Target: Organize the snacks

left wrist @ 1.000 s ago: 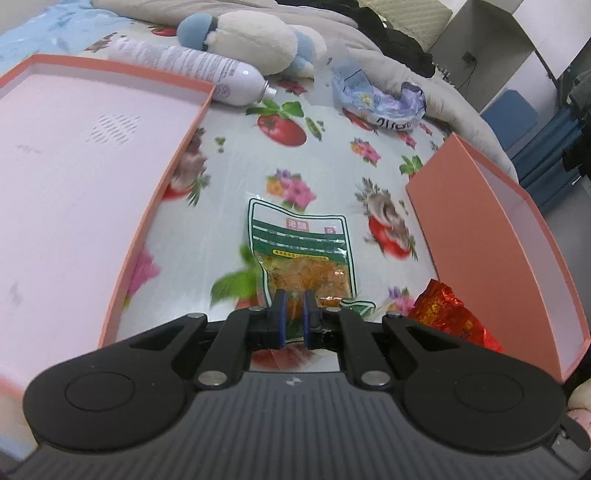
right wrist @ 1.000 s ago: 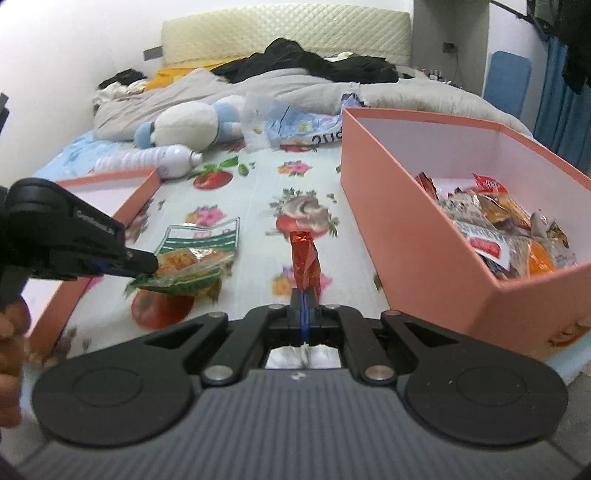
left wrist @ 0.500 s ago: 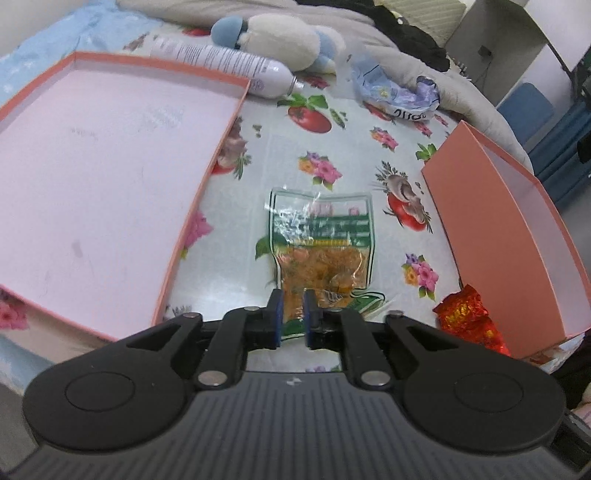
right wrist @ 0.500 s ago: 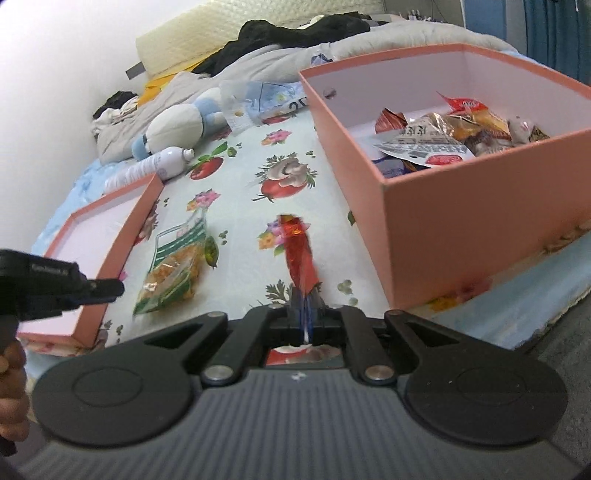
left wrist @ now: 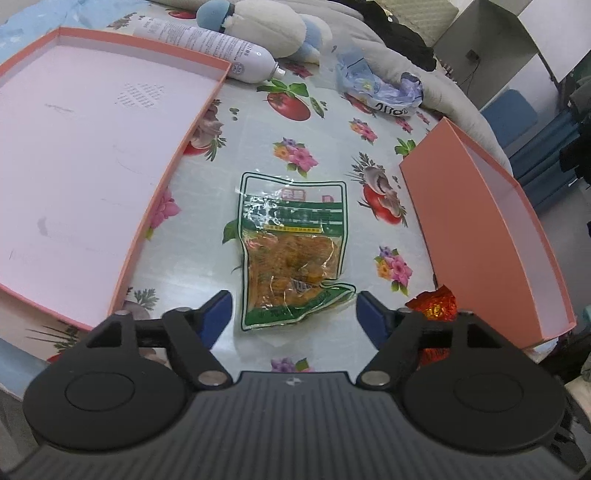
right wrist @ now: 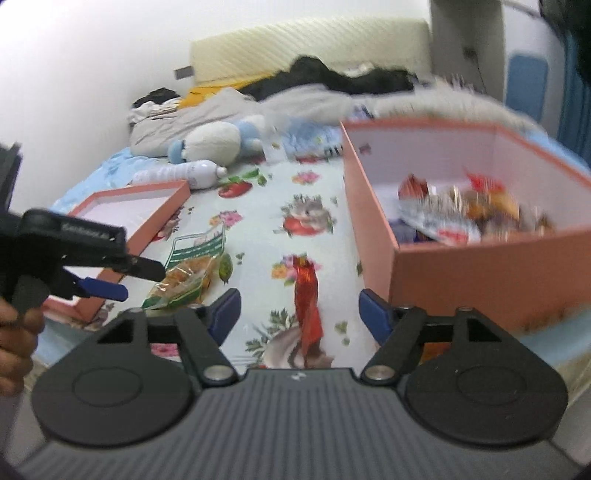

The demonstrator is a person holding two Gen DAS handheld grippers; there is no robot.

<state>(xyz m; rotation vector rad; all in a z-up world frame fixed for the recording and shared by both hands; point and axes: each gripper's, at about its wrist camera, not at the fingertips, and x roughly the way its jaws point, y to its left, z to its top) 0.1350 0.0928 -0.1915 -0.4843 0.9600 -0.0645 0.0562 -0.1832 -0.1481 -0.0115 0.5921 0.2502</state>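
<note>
A green-and-clear snack bag (left wrist: 293,254) with orange contents lies flat on the floral cloth, just beyond my open, empty left gripper (left wrist: 293,315). It also shows in the right wrist view (right wrist: 190,271). A red foil snack (right wrist: 306,299) lies on the cloth between the spread jaws of my open right gripper (right wrist: 299,314); in the left wrist view it (left wrist: 436,306) peeks out by the right finger. The deep orange box (right wrist: 461,266) on the right holds several snacks. My left gripper (right wrist: 110,280) shows at the left of the right wrist view.
The shallow orange lid (left wrist: 92,158) lies at the left. A white bottle (left wrist: 207,48), a plush toy (left wrist: 258,26) and a crumpled plastic bag (left wrist: 376,88) lie at the far side. The deep box's wall (left wrist: 465,236) stands at the right. The bed edge is close below.
Both grippers were shut on their snacks and have opened. The green bag and the red foil snack now lie released on the cloth. The right wrist view is blurred.
</note>
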